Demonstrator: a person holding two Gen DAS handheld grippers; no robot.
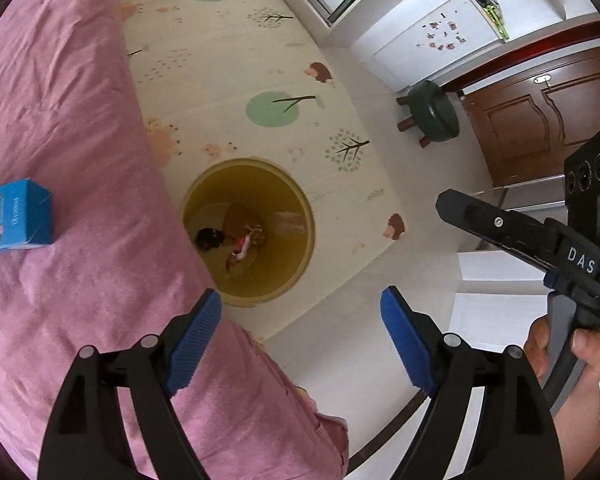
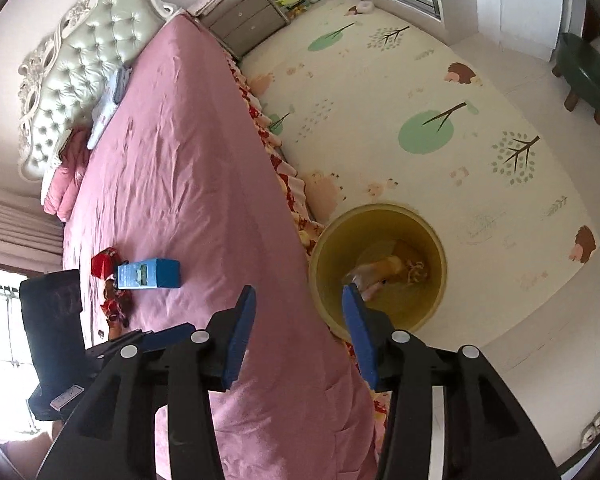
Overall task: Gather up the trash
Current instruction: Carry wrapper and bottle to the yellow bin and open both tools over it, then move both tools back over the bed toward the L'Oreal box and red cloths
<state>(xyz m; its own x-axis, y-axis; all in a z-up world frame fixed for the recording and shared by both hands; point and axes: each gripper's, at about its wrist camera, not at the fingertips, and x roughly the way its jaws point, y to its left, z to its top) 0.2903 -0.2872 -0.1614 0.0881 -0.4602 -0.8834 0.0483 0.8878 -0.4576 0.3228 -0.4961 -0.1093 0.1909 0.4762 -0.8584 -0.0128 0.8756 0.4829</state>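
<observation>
Left claw (image 1: 300,312) wide, empty; right claw (image 2: 300,312) partly open, empty, above yellow bin (image 2: 432,240).

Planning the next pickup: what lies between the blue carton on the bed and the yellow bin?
Only bare pink bedspread, then the bed's edge; the right wrist view shows it between blue carton and yellow bin.

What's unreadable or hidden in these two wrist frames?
- Trash in the yellow bin: both views, too small and dim to identify.
- Blue carton: cut by the left wrist frame's edge; print too small in the right wrist view.
- Red wrapper: right wrist view, partly behind the carton.
- Right gripper: left wrist view, seen side-on, so its opening is unreadable there.
</observation>
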